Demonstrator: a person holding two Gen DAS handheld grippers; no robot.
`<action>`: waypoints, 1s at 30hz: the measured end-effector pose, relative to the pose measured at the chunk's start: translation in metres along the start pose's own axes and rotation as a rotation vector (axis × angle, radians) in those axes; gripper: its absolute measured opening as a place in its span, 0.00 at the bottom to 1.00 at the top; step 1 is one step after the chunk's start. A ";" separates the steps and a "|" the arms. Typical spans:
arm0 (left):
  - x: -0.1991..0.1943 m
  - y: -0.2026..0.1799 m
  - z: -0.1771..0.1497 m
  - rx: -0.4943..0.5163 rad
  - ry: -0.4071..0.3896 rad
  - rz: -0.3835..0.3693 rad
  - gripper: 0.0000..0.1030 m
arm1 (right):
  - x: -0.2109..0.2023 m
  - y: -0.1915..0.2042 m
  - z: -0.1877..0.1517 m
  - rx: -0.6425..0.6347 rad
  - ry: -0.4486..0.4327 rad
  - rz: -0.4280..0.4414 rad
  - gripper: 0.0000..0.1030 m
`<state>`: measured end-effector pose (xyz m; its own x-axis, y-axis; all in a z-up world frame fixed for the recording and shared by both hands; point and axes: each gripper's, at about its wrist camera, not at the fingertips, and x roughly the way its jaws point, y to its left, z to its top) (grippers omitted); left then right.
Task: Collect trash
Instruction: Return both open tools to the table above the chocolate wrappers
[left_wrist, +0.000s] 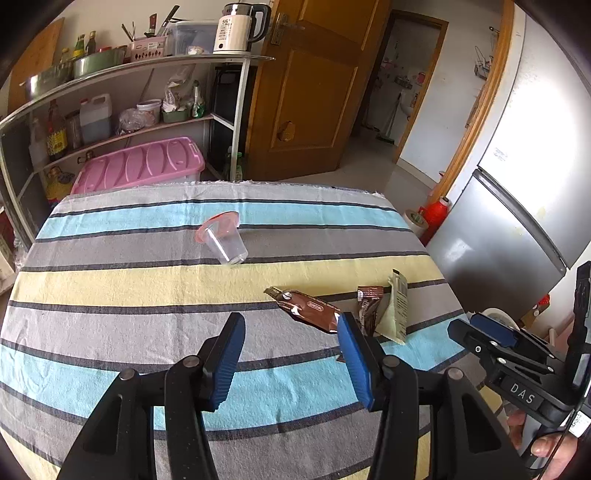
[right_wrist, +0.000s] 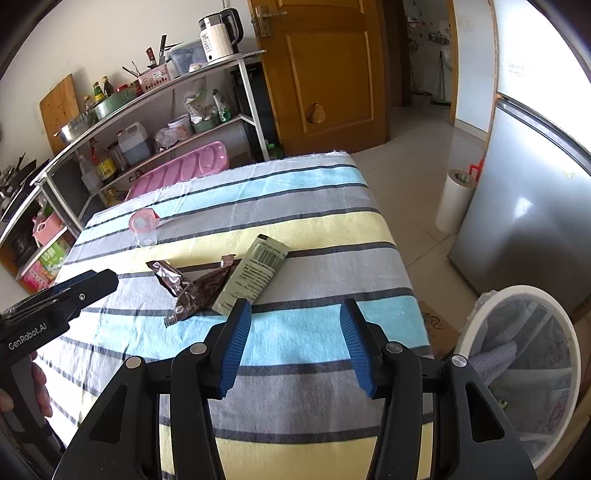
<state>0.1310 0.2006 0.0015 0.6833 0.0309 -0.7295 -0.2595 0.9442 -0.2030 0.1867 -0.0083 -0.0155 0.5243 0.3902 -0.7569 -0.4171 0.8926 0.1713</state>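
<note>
On the striped tablecloth (left_wrist: 147, 280) lie a clear plastic cup with a pink lid (left_wrist: 224, 240), on its side, a brown wrapper (left_wrist: 306, 308), a second crumpled brown wrapper (left_wrist: 369, 306) and a pale green packet (left_wrist: 397, 310). My left gripper (left_wrist: 291, 325) is open and empty, just short of the brown wrapper. My right gripper (right_wrist: 295, 314) is open and empty above the cloth, near the green packet (right_wrist: 255, 273) and the brown wrappers (right_wrist: 192, 291). The cup (right_wrist: 144, 227) lies farther back. A white trash bin (right_wrist: 476, 325) with a liner stands on the floor at right.
A metal shelf rack (left_wrist: 110, 77) with bottles, pots and a kettle (left_wrist: 240, 27) stands behind the table, with a pink storage box (left_wrist: 140, 166) below. A wooden door (left_wrist: 310, 92), a silver fridge (left_wrist: 517, 206) and a white roll (right_wrist: 454, 199) are to the right.
</note>
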 end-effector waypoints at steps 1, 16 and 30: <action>0.002 0.001 0.002 -0.003 -0.003 0.008 0.53 | 0.004 0.003 0.002 0.001 0.004 0.006 0.50; 0.053 -0.005 0.013 -0.078 0.103 -0.046 0.61 | 0.056 0.016 0.018 0.015 0.052 0.012 0.51; 0.072 0.000 0.010 -0.049 0.178 0.011 0.61 | 0.055 0.009 0.016 -0.042 0.047 -0.080 0.56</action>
<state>0.1871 0.2063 -0.0449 0.5496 -0.0212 -0.8351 -0.3024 0.9269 -0.2225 0.2242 0.0247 -0.0456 0.5224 0.3065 -0.7957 -0.4070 0.9096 0.0832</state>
